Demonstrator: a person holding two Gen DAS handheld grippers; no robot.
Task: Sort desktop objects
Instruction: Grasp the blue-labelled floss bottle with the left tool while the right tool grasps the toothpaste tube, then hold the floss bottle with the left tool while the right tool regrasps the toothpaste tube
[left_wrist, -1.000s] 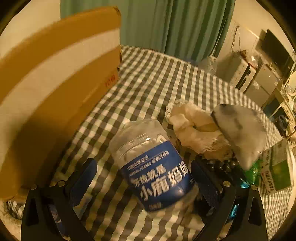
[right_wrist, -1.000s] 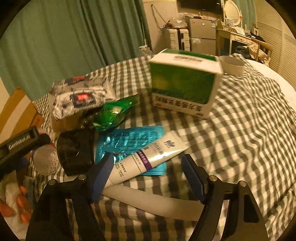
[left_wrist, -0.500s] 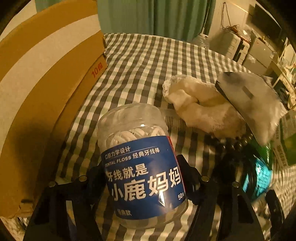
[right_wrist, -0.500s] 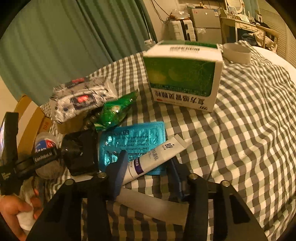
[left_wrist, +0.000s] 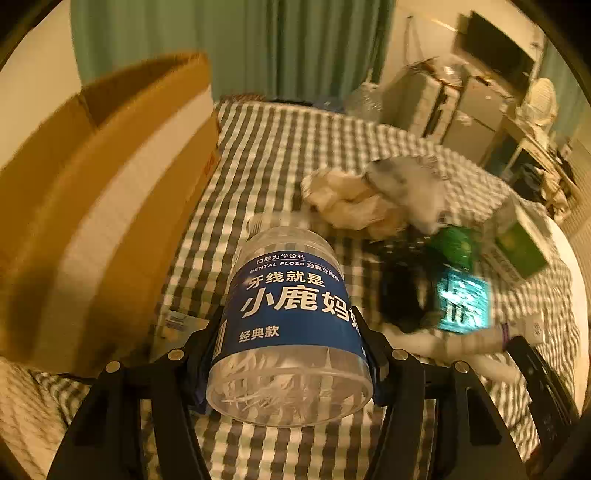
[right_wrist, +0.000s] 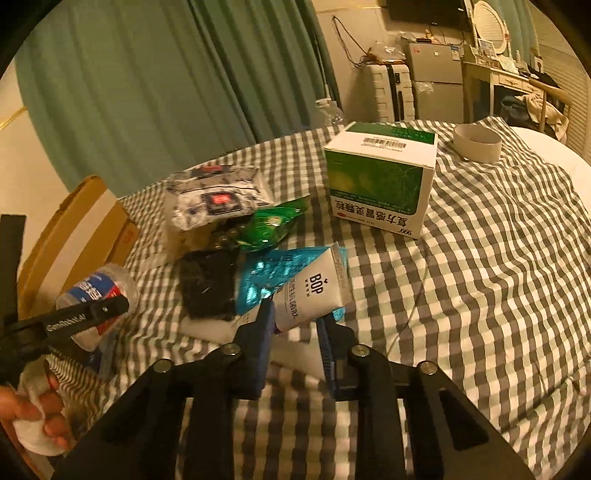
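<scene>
A clear plastic jar of dental floss picks (left_wrist: 290, 325) with a blue label is held tilted above the checked cloth, its flat end toward the camera. A white tube (right_wrist: 314, 291) printed "BOP" is lifted, its crimped end pointing up and away. On the cloth lie a green-and-white medicine box (right_wrist: 380, 184), a teal foil packet (right_wrist: 262, 280), a shiny green packet (right_wrist: 273, 225), a black-and-white tissue pack (right_wrist: 214, 199) and a dark bundle (right_wrist: 208, 288).

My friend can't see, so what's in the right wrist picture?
The right gripper has its jaws closing on a white tube above a checked cloth. Behind lie a green box, packets and a cardboard box.
</scene>
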